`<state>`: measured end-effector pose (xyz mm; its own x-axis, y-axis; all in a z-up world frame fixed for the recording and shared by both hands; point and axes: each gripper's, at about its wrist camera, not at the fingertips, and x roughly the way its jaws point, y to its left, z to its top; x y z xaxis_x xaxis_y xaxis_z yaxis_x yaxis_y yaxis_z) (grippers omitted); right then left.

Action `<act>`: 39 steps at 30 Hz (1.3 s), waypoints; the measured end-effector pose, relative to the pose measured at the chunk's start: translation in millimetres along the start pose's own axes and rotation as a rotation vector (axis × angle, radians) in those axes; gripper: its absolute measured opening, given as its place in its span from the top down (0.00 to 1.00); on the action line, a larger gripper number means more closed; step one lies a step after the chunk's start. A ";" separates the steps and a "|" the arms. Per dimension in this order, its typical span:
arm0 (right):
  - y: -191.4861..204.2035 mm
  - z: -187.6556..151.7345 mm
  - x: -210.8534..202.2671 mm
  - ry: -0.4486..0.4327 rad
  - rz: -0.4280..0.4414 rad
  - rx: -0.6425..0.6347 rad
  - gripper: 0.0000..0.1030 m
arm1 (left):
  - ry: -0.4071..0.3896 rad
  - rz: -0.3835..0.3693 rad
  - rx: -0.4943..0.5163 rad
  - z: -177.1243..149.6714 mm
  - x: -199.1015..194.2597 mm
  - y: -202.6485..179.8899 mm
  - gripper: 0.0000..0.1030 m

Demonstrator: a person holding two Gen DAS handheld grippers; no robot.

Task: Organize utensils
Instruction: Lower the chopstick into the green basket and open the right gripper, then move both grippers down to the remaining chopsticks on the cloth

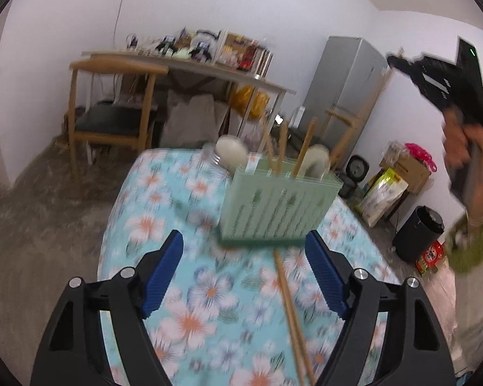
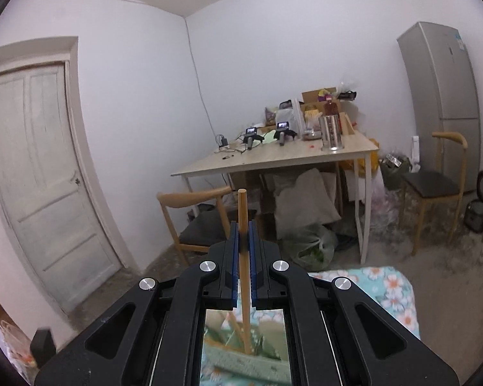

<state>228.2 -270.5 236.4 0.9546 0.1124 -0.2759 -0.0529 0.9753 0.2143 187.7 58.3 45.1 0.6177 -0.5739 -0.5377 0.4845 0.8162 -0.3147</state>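
On the floral worktop (image 1: pixel 177 193), the left tool (image 1: pixel 243 276) is hanging w/ jaws wide, nothing btwn them. Green utensil holder (image 1: pixel 280 206) is sitting at its 12 o'clock, loose chopsticks (image 1: pixel 289 305) lying at 5 o'clock. Right tool (image 2: pixel 243 241) is clamping one upright chopstick (image 2: pixel 242 206), lifted above the holder.

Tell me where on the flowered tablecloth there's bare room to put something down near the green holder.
Free: the tablecloth left of the green holder, out to the table's left edge, and the patch between the left gripper's open fingers, left of the chopsticks lying there. Crowded: the holder itself, with chopsticks and spoons standing in it. The strip right of the holder is narrow.
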 end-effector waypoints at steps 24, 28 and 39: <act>-2.7 -42.2 42.6 0.124 -0.047 -0.107 0.58 | 0.059 0.011 -0.034 -33.2 3.7 14.0 0.27; -10.4 -43.6 6.6 0.108 -0.005 -0.033 0.57 | 0.066 0.008 -0.033 -35.2 5.0 12.3 0.27; -24.8 -177.6 -37.2 0.464 0.216 0.336 0.56 | 0.170 0.083 -0.017 -53.5 21.0 9.7 0.27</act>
<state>141.9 -265.2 74.9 0.7011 0.4459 -0.5564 -0.0635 0.8163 0.5742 172.2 57.7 -11.1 0.5408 -0.4861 -0.6865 0.4249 0.8622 -0.2759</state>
